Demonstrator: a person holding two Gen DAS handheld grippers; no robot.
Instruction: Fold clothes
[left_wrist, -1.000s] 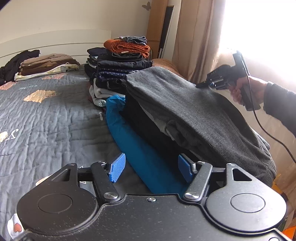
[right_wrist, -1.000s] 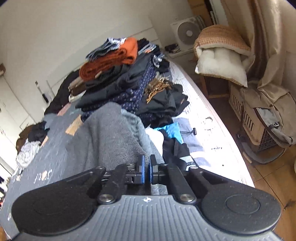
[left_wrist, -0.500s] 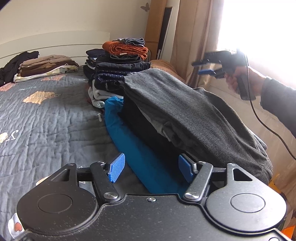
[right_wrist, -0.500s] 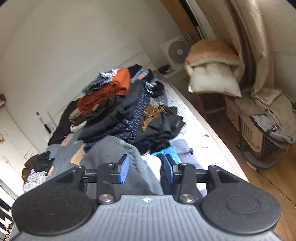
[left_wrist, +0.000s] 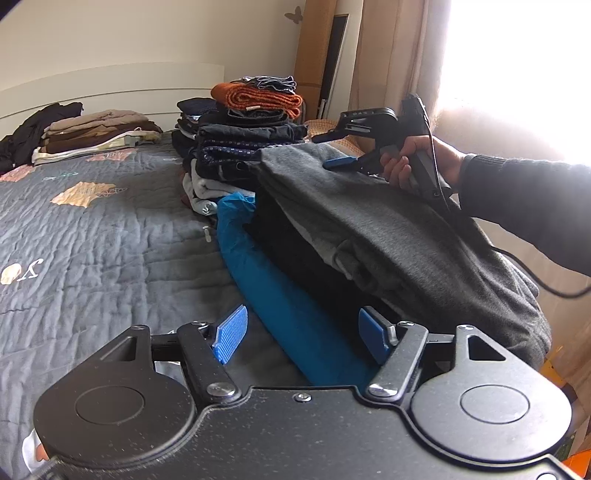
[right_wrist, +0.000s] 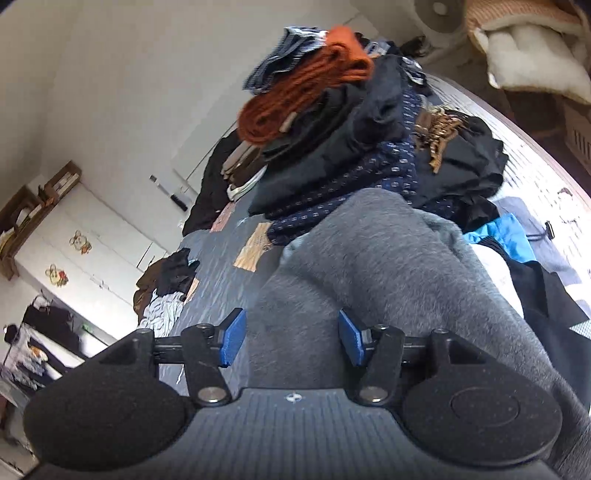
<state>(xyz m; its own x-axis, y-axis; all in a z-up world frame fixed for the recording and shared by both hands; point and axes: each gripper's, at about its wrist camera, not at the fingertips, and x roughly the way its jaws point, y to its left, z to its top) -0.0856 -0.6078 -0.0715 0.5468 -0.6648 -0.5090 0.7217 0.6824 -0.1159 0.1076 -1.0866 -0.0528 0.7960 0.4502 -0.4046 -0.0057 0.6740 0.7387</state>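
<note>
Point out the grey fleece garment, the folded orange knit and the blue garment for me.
Grey fleece garment (left_wrist: 388, 229): left wrist view, its top face.
Folded orange knit (left_wrist: 258, 98): left wrist view, its front fold.
Blue garment (left_wrist: 291, 314): left wrist view, mid-length.

The left gripper (left_wrist: 299, 334) points slightly downward, its blue pads (left_wrist: 231, 334) spread wide with nothing pinched between them; the right gripper (right_wrist: 290, 341) has just been opening, its pads (right_wrist: 349, 341) now parted and pressing on nothing. The right hand (left_wrist: 421, 162), in a dark sleeve (left_wrist: 524, 206), grips its handle.
</note>
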